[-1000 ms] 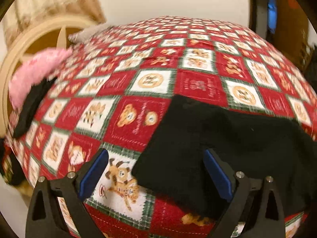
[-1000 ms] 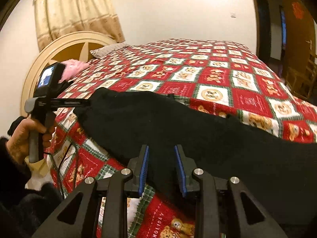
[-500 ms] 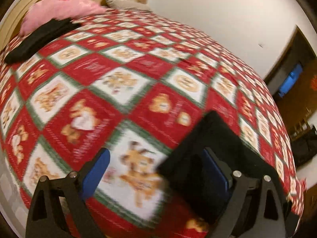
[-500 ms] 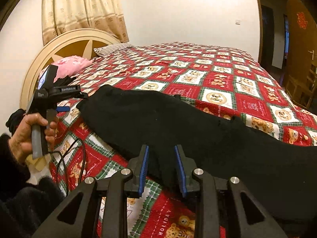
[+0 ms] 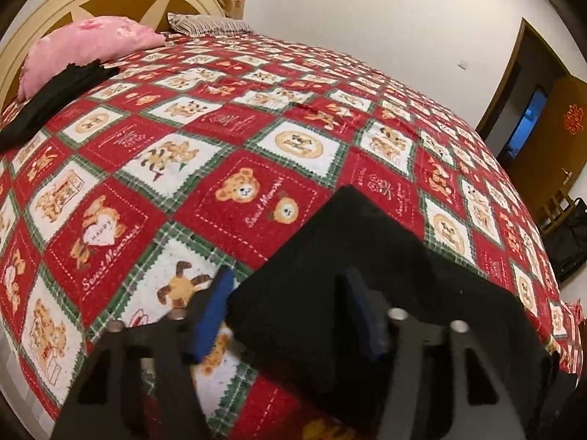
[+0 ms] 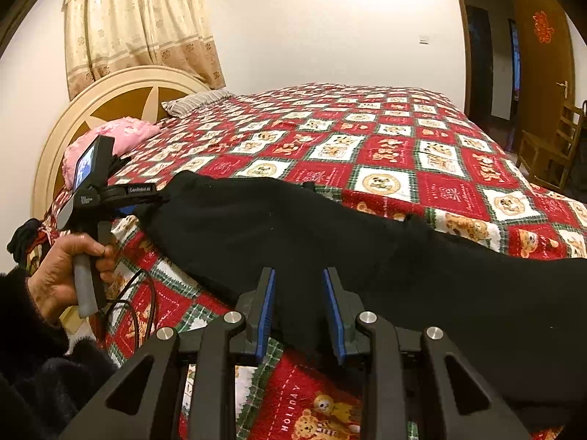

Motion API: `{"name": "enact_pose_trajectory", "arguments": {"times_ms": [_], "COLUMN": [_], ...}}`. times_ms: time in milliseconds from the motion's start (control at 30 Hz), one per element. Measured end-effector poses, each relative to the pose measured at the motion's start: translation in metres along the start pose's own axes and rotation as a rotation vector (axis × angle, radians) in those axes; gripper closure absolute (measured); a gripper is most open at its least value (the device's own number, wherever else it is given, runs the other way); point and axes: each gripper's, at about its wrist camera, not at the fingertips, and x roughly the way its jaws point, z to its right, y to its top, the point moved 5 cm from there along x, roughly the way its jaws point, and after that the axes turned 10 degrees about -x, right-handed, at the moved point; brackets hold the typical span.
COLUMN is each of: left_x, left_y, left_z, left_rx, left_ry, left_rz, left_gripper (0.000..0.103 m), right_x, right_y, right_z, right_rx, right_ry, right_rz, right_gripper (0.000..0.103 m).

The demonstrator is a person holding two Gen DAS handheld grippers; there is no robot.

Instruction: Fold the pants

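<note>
Black pants (image 6: 330,234) lay stretched across the near edge of a bed covered in a red, white and green teddy-bear quilt (image 6: 385,154), one end toward the headboard, the rest running off to the right of the right wrist view. Left gripper (image 5: 286,304) sat at the corner of that end: jaws closing, the corner of the fabric between the blue pads (image 5: 211,308), the left pad just at the cloth edge, the right pad over the fabric; pads not clearly pressing yet. In the right wrist view the same left gripper (image 6: 146,198) was seen from the side, tips at the pants corner, handle gripped by the person's left hand (image 6: 69,271) in a dark sleeve, a black cable (image 6: 135,304) looping below it. Right gripper (image 6: 299,308) was narrowed on the near edge of the pants, blue pads either side of a fold of black cloth, pinching it. Pink pillow (image 5: 84,47) and a striped pillow (image 5: 209,24) sat at the cream and brown headboard (image 6: 121,88); another dark garment (image 5: 51,99) lay by the pink pillow. Beige curtain (image 6: 135,25) hung behind the headboard, wooden door (image 6: 543,55) and wooden chair (image 6: 554,146) at the right.
</note>
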Motion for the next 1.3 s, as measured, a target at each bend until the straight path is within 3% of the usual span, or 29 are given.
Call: {"name": "enact_pose_trajectory", "arguments": {"times_ms": [67, 133, 200, 333, 500, 633, 900, 1033, 1167, 1267, 1300], "left_x": [-0.001, -0.001, -0.003, -0.008, -0.023, -0.036, -0.065, -0.087, -0.113, -0.129, -0.134], "left_y": [0.000, 0.000, 0.000, 0.002, 0.008, 0.017, 0.012, -0.009, -0.046, -0.078, -0.089], "left_z": [0.002, 0.006, 0.013, 0.026, 0.040, 0.051, 0.112, 0.155, 0.205, 0.242, 0.253], "left_rx": [0.011, 0.025, 0.053, 0.113, 0.161, 0.147, 0.270, 0.370, 0.498, 0.580, 0.606], "left_ry": [0.004, 0.016, 0.018, 0.066, 0.054, -0.010, -0.124, -0.219, -0.361, -0.460, -0.496], "left_rz": [0.000, -0.001, -0.007, 0.005, 0.038, 0.037, 0.082, 0.106, 0.098, 0.094, 0.086], "left_gripper": [0.055, 0.069, 0.077, 0.080, 0.080, 0.081, 0.082, 0.084, 0.086, 0.099, 0.099], "right_x": [-0.001, -0.002, -0.004, -0.016, -0.030, -0.050, -0.088, -0.088, -0.093, -0.109, -0.113], "right_y": [-0.001, -0.001, -0.001, 0.005, 0.016, 0.027, 0.018, -0.003, -0.021, -0.033, -0.035], "right_z": [0.004, 0.009, 0.015, 0.035, 0.064, 0.102, 0.153, 0.162, 0.174, 0.186, 0.189], "right_rx": [0.016, 0.037, 0.057, 0.103, 0.146, 0.210, 0.337, 0.379, 0.453, 0.499, 0.507], "right_ry": [-0.010, -0.023, -0.041, -0.110, -0.193, -0.282, -0.308, -0.322, -0.319, -0.348, -0.357], "right_rz": [0.000, 0.003, 0.011, 0.058, 0.092, 0.117, 0.162, 0.118, 0.110, 0.125, 0.127], "right_gripper": [0.074, 0.074, 0.074, 0.074, 0.074, 0.073, 0.073, 0.073, 0.073, 0.073, 0.073]}}
